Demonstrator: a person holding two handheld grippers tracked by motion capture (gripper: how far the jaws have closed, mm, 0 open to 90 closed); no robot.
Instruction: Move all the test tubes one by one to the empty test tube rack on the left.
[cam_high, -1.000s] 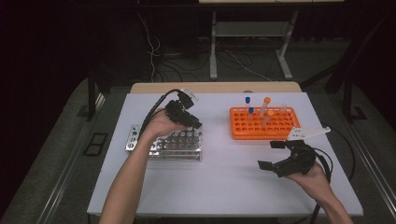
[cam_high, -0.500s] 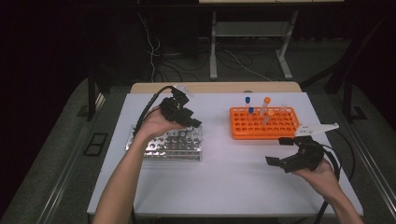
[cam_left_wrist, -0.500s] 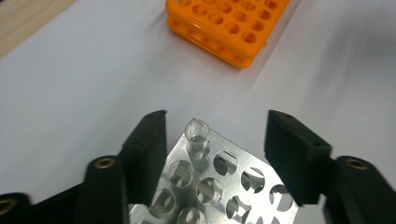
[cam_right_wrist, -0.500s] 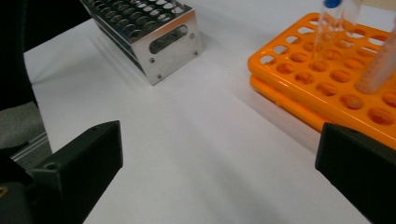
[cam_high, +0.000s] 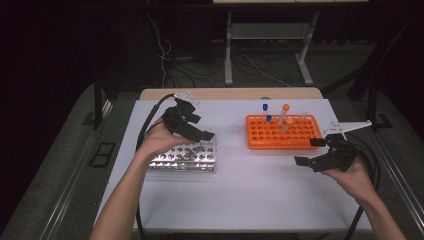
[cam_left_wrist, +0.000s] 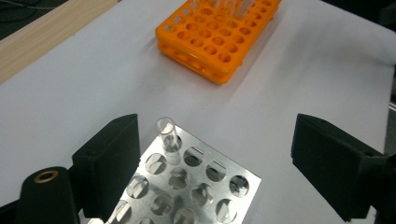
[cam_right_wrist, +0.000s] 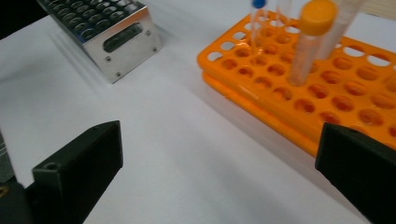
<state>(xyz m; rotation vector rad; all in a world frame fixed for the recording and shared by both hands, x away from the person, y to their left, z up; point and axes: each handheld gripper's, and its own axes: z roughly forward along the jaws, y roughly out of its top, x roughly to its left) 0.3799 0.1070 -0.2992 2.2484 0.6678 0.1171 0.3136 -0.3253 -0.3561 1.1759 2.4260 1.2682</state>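
1. The table (cam_high: 260, 195) is big and white, and both racks sit on it
2. The orange rack (cam_high: 283, 133) is on the far right part of the table. It has lots of round holes. A few tubes stand in it near the back
3. The metal rack (cam_high: 186, 158) is shiny and sits on the left part of the table, well apart from the orange rack. Most of its holes look empty
4. The left gripper (cam_high: 196, 131) is held above the metal rack, over its back edge. Its jaws have just been opening and now stand wide apart. Nothing is held in them. In the left gripper view the clear tube is between the jaws, close to the left one, but they do not press on it
5. The right gripper (cam_high: 311, 151) is on the right side, near the front corner of the orange rack. Its jaws are wide open too and hold nothing. In the right gripper view there is just bare table between them
6. The orange-cap tube (cam_right_wrist: 312, 37) stands in the orange rack, leaning a bit
7. The blue-cap tube (cam_right_wrist: 256, 21) stands in the same rack, farther back
8. The clear tube (cam_left_wrist: 168, 136) has no cap. It stands upright in a hole at the far corner of the metal rack
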